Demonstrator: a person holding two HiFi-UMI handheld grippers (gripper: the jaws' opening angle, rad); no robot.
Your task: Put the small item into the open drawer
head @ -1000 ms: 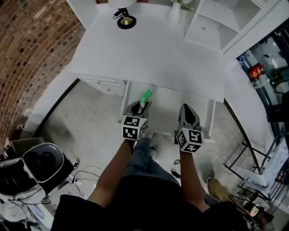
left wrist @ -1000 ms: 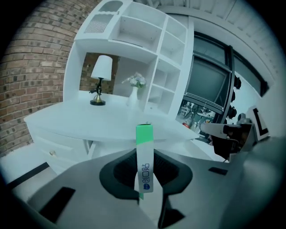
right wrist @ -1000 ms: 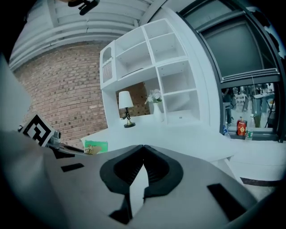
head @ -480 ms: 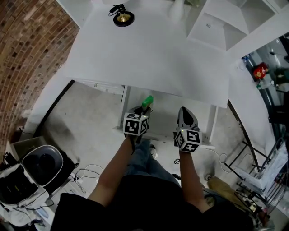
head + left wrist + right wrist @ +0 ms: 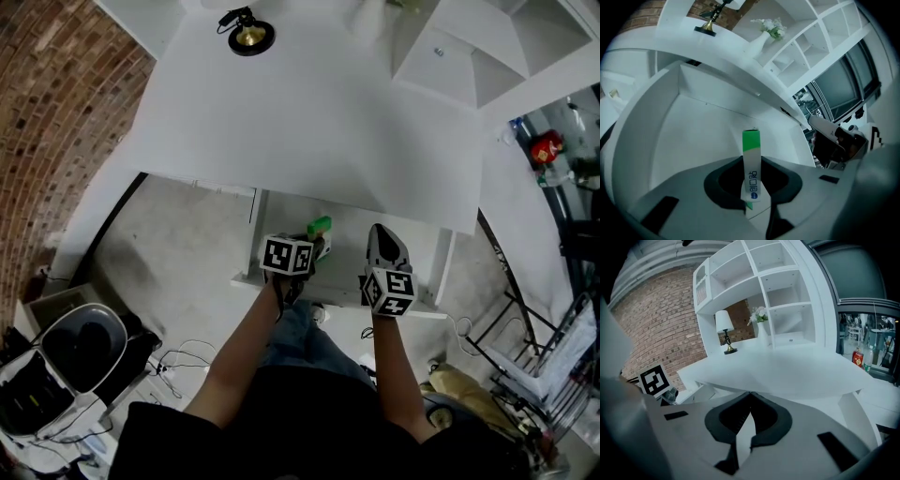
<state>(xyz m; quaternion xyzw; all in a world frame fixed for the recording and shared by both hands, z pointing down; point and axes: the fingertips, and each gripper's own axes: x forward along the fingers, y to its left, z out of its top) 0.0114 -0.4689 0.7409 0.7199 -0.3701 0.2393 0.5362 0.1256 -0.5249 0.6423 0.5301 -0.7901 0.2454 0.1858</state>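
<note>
Jaws of the left gripper clamp a green-and-white packet above the open drawer; the right gripper, jaws together and empty, hangs alongside.

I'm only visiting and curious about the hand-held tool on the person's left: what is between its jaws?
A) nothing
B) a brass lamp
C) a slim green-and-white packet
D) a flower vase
C: the left gripper view shows the left gripper with its jaws pressed on a slim green-and-white packet, whose green end sticks out toward the open drawer.
</note>
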